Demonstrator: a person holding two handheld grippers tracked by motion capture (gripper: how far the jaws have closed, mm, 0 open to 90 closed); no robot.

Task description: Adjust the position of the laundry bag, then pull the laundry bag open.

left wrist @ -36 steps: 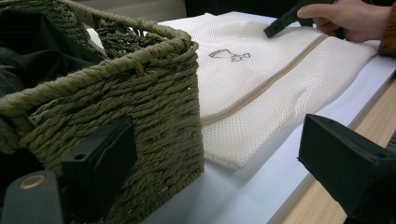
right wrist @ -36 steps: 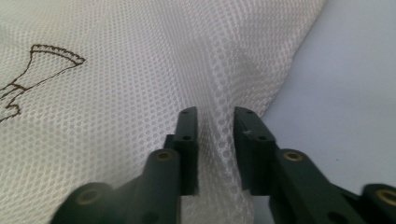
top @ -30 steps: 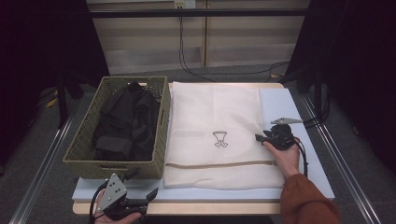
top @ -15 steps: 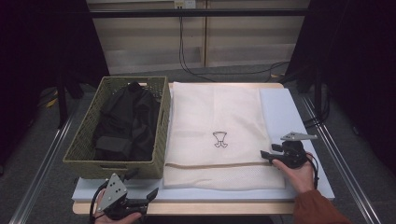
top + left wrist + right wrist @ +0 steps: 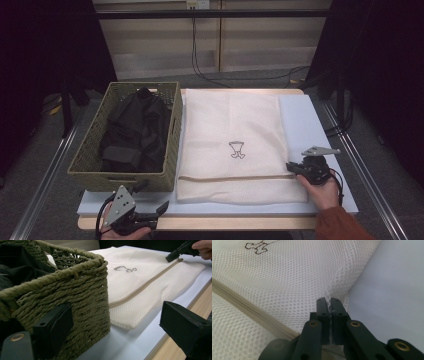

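High view: your right gripper (image 5: 292, 168) sits at the right edge of the mesh laundry bag (image 5: 231, 125), by its zipper line (image 5: 235, 177); your left gripper (image 5: 159, 210) rests at the table's near edge, just below the wicker basket (image 5: 172, 150) of dark clothes (image 5: 135, 130). Left gripper view: jaws wide apart, empty, basket corner just ahead-left. Right gripper view: jaws pinched together on the bag's mesh edge.

A wooden table (image 5: 295, 91) carries a pale white mat (image 5: 310, 120) that covers nearly all of its top. On the mat's left side stands a woven olive basket (image 5: 87, 162); just to its right, touching its side, a cream mesh bag (image 5: 230, 130) lies flat, reaching from the far edge almost to the near one.
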